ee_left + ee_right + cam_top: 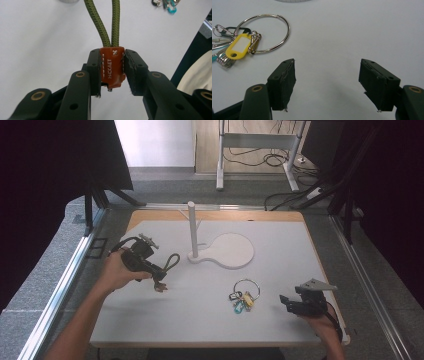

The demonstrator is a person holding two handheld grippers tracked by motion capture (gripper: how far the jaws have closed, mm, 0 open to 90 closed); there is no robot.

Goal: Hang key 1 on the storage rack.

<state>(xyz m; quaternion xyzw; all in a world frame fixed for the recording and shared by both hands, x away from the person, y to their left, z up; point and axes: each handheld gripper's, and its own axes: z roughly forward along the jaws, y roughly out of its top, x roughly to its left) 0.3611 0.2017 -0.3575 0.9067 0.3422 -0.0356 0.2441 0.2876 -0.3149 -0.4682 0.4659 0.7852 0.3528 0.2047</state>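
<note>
Left gripper (112,72): jaws clamped on the brown leather tab (112,70) of a keychain strap. The tab sits squarely between the two pads, upright, stitching and embossed lettering facing the camera, its lower edge just below the pad line. The olive-green cord loop (105,22) rises from the top of the tab, both strands side by side, extending away from the jaws over the white table surface (37,37).

High view: the left gripper (159,282) is held in the person's left hand (120,270) over the left part of the white table top (200,320); the cord loop (172,261) shows beside the gripper body, the tab (160,287) at the jaw tips. Whether the tab touches the board cannot be told.

Right gripper (328,85): jaws stand wide apart, nothing between them, only bare table below. In the high view it (284,301) rests at the right near edge of the board.

Key ring bunch (244,295): large metal ring with a yellow tag (239,46) and small keys, lying flat between the two grippers, nearer the right one, just beyond and left of its jaws.

White post stand (191,230) with round base plate (230,250): upright behind centre, well apart from both grippers
</note>
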